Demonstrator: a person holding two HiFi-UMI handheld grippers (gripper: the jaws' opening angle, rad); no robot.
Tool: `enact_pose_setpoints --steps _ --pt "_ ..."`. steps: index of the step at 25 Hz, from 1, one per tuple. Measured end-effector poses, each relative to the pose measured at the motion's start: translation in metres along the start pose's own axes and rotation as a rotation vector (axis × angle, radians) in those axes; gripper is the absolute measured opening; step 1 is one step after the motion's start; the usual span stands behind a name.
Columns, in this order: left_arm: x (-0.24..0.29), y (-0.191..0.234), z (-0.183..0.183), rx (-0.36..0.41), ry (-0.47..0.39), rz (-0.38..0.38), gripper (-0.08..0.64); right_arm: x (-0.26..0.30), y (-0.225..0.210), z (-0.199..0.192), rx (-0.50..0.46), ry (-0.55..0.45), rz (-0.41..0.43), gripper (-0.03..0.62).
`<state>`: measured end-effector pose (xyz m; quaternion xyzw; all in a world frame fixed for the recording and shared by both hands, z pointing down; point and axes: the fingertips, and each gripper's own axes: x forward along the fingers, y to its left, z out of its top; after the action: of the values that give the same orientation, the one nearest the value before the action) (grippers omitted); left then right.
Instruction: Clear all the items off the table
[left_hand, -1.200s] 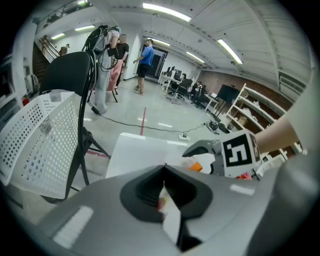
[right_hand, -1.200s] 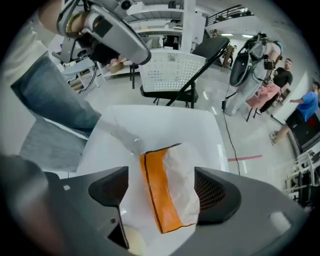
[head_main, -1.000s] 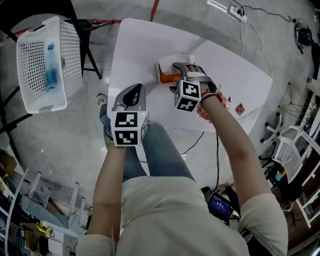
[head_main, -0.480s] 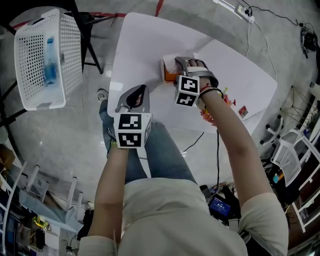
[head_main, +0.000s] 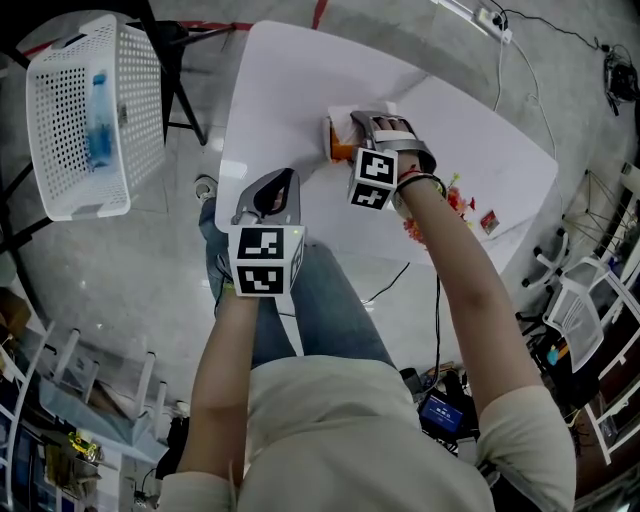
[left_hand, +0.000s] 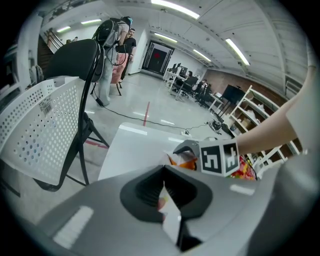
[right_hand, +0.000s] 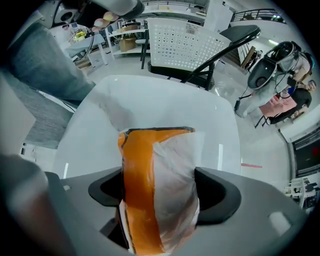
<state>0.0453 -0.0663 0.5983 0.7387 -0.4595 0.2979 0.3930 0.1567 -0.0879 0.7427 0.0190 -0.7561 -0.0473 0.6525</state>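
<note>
**Operator:** What's in front of me?

**Spotter:** The white table (head_main: 300, 80) fills your view. Off its left edge a white perforated basket (head_main: 60, 150) sits on a dark chair (left_hand: 75, 62), with a blue bottle (head_main: 98, 130) inside it.

**Operator:** And my tools?

**Spotter:** Your left gripper (head_main: 276, 185) hovers over the table's near edge, jaws pressed together with nothing between them. Your right gripper (head_main: 372, 127) points straight down at the table's middle. Its jaws have just been closing and pinch the sides of the orange-and-white packet (right_hand: 155, 190), which stands on the tabletop. Near the table's right edge lies a small red thing (head_main: 487, 220), too small to name.
</note>
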Motion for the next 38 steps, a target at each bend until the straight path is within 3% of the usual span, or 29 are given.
enact_pose_setpoints --steps 9,14,38 --pt "-0.002 -0.003 0.002 0.012 -0.008 -0.008 0.009 -0.008 0.003 0.003 -0.011 0.015 -0.046 0.276" --pt "-0.008 -0.005 0.007 0.022 -0.02 -0.008 0.009 -0.016 0.004 0.005 0.054 0.015 -0.046 0.262" --pt "-0.066 0.002 0.017 0.034 -0.073 -0.001 0.009 -0.074 0.018 0.042 0.164 -0.012 -0.126 0.235"
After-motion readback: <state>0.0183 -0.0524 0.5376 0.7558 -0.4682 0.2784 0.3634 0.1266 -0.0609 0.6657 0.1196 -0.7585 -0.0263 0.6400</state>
